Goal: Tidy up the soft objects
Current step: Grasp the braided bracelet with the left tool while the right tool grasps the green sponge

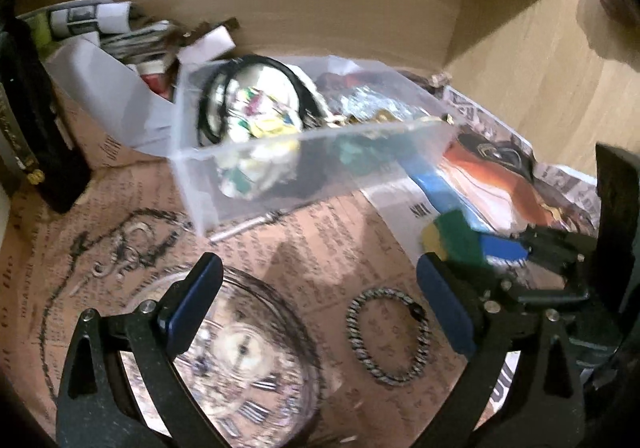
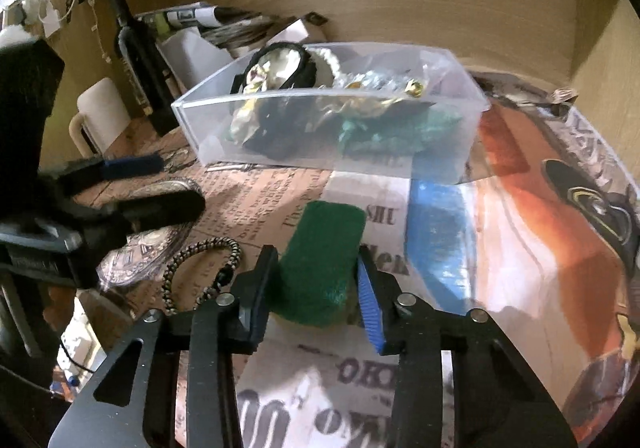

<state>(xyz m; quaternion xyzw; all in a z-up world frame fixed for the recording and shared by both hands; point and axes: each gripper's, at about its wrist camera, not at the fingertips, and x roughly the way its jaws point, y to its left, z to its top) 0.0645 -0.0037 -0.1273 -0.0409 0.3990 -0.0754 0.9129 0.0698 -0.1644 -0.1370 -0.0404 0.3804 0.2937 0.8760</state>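
Newspaper covers the worktop point(image 2: 360, 388). Near the clear box point(image 2: 328, 108), right gripper point(image 2: 316, 288) squeezes a green sponge point(image 2: 320, 260); left gripper point(image 1: 320, 296) is wide open, empty.

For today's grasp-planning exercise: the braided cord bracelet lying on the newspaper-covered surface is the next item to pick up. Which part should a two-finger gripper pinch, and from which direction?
Come straight down from above. The braided bracelet lies flat as an open ring, so probably put one finger inside the loop and one outside, pinching a plain stretch of cord away from the dark clasp. The open left gripper is nearest; the right gripper already holds the green sponge.
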